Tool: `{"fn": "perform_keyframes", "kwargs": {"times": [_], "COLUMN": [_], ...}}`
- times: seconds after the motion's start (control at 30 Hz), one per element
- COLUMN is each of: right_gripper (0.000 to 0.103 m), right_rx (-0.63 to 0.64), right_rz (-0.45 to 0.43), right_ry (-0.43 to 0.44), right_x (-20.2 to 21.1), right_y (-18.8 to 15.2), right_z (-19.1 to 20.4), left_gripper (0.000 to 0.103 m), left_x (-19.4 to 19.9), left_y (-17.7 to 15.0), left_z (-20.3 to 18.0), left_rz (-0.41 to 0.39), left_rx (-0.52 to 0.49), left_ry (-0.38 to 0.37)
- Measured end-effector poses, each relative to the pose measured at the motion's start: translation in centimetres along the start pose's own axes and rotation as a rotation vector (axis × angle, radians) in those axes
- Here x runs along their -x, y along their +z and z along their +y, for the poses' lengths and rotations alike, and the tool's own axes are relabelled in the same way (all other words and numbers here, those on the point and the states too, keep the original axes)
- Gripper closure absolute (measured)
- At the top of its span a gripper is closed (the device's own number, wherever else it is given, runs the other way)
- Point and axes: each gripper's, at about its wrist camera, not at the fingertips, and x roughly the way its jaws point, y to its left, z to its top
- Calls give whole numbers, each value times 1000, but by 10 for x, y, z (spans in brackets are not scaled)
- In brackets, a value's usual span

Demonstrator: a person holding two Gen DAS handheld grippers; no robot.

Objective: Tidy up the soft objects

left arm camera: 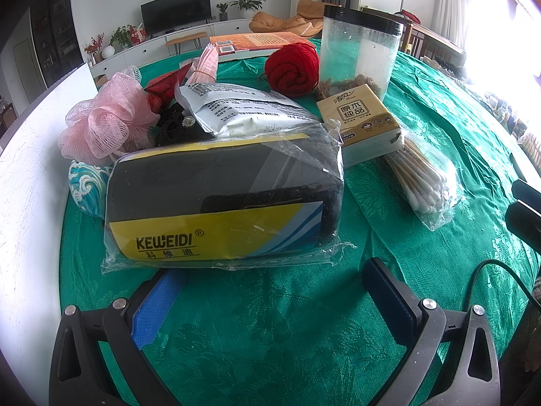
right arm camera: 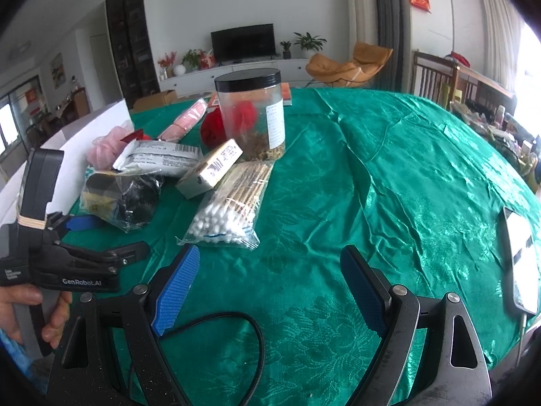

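1. The left gripper [left arm camera: 274, 291] stands with its jaws wide apart and holds nothing; only the green tablecloth [left arm camera: 439, 128] lies between its fingers.
2. The wrapped black-and-yellow sponge pack [left arm camera: 219, 199] lies just ahead of the left jaws, apart from both pads.
3. Behind the pack sit a pink mesh puff [left arm camera: 108, 125], a white pouch [left arm camera: 243, 108] and a red yarn ball [left arm camera: 292, 67].
4. The tissue packet [left arm camera: 367, 121] leans against the clear jar [left arm camera: 358, 54], resting on the bag of cotton swabs [left arm camera: 422, 176].
5. The right gripper [right arm camera: 270, 287] is likewise wide open and empty; the swab bag lies ahead of its left finger, not touching.
6. A flat object at the right edge, probably a phone [right arm camera: 520, 257], is blown out by glare.
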Motion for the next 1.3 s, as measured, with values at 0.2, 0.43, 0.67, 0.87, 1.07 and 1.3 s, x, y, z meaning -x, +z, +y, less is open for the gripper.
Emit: {"fn": "perform_keyframes", "kwargs": {"times": [0.2, 0.43, 0.67, 0.87, 1.07, 1.3], "right_gripper": [16, 16, 16, 16, 16, 16], "right_rx": [20, 118, -123, -296, -325, -295], "right_rz": [96, 237, 265, 159, 82, 70], "right_ry": [92, 60, -219, -249, -162, -138], "right_x": [-27, -70, -78, -28, -13, -17], "right_y": [19, 31, 41, 17, -13, -14], "right_z": [17, 44, -34, -92, -80, -74], "left_gripper": [0, 0, 0, 0, 0, 0], "left_x": [0, 0, 0, 1, 4, 51], "left_y": [0, 0, 0, 0, -1, 9], "left_z": [0, 0, 0, 0, 2, 12], "left_rz": [0, 0, -1, -1, 32, 30], "left_rx": [0, 0, 0, 1, -10, 17], "left_ry": [0, 0, 0, 0, -4, -127]}}
